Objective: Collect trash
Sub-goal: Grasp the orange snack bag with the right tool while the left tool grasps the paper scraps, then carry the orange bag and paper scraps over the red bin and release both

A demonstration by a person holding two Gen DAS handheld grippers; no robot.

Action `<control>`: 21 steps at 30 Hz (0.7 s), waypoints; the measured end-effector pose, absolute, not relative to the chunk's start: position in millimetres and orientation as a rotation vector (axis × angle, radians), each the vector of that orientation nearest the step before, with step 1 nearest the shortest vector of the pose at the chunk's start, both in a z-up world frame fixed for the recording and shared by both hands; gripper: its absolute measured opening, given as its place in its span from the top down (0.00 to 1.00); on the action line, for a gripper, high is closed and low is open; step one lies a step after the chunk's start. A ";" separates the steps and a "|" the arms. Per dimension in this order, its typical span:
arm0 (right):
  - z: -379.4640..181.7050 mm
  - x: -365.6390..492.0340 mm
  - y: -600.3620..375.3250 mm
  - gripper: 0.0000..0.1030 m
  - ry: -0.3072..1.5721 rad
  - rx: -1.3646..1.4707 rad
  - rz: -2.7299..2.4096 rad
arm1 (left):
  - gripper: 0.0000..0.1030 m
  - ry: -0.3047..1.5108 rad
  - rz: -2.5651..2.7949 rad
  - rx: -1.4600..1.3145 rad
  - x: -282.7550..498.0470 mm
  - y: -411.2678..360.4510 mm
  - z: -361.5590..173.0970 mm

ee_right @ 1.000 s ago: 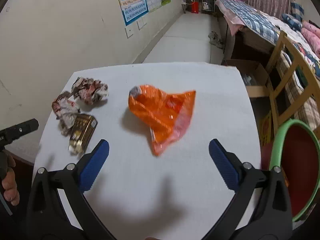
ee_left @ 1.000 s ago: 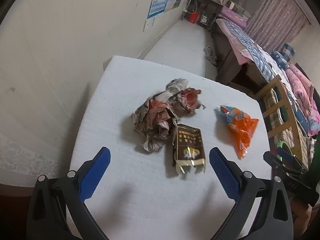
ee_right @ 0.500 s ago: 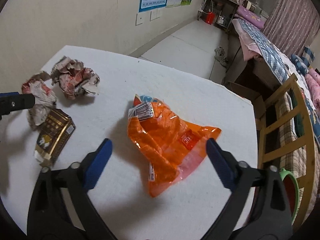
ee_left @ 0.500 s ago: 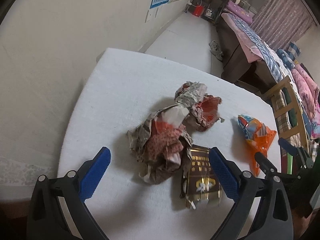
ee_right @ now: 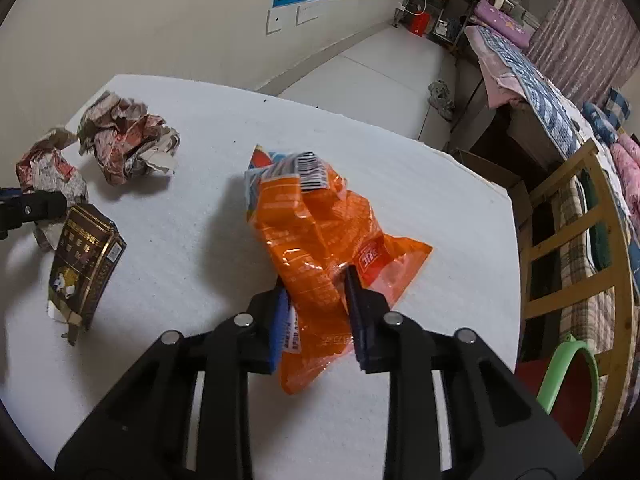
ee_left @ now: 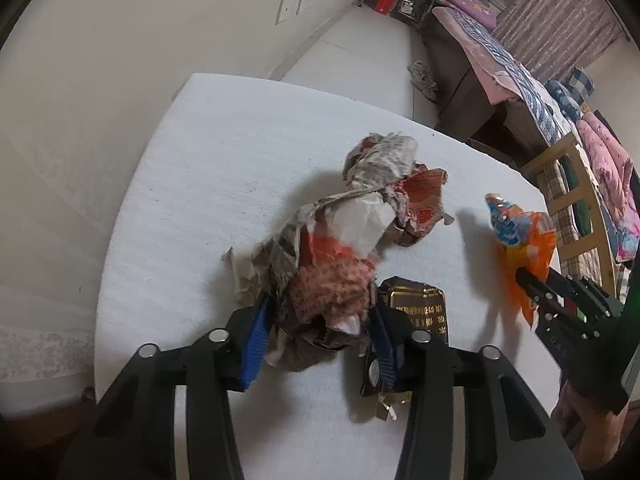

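Left hand-held gripper (ee_left: 320,330) pinching crumpled printed paper wad (ee_left: 320,280) beside dark gold-printed carton (ee_left: 408,320), right hand-held gripper (ee_right: 316,304) pinching crinkled orange plastic bag (ee_right: 320,236) mid white surface (ee_right: 200,220), ready for lifting toward disposal.

The orange wrapper (ee_right: 320,240) is pinched by the right tool (ee_right: 316,320) on the white surface (ee_right: 420,208); crumpled paper (ee_right: 128,144) lies far left.

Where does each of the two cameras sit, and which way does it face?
Left wrist: on the left gripper, looking along its fingers at the crumpled newspaper ball it clamps; the right gripper shows at the right edge.
Right wrist: on the right gripper, facing the orange bag it pinches.
Shared: white table, brown carton, both paper balls.
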State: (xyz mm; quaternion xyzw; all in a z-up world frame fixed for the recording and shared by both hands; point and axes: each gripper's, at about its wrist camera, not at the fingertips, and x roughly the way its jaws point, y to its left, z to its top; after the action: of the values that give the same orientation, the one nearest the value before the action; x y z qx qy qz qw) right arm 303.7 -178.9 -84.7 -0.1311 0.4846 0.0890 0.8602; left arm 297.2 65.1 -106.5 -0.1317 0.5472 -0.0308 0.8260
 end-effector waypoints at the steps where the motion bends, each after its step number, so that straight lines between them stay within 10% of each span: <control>1: -83.1 301.8 -180.9 0.75 1.017 -0.264 0.188 | 0.63 1.159 -0.063 -0.277 296.6 66.3 -105.0; 21: -23.3 230.6 -199.5 0.75 0.961 -0.063 0.245 | 0.64 1.046 -0.048 -0.221 224.5 65.7 -43.2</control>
State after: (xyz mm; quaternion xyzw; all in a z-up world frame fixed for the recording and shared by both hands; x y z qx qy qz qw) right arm 230.6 -199.5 -23.3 -0.0304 0.4611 0.1173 0.8790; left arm 224.5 65.7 -43.2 -0.1054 0.4985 -0.0229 0.8602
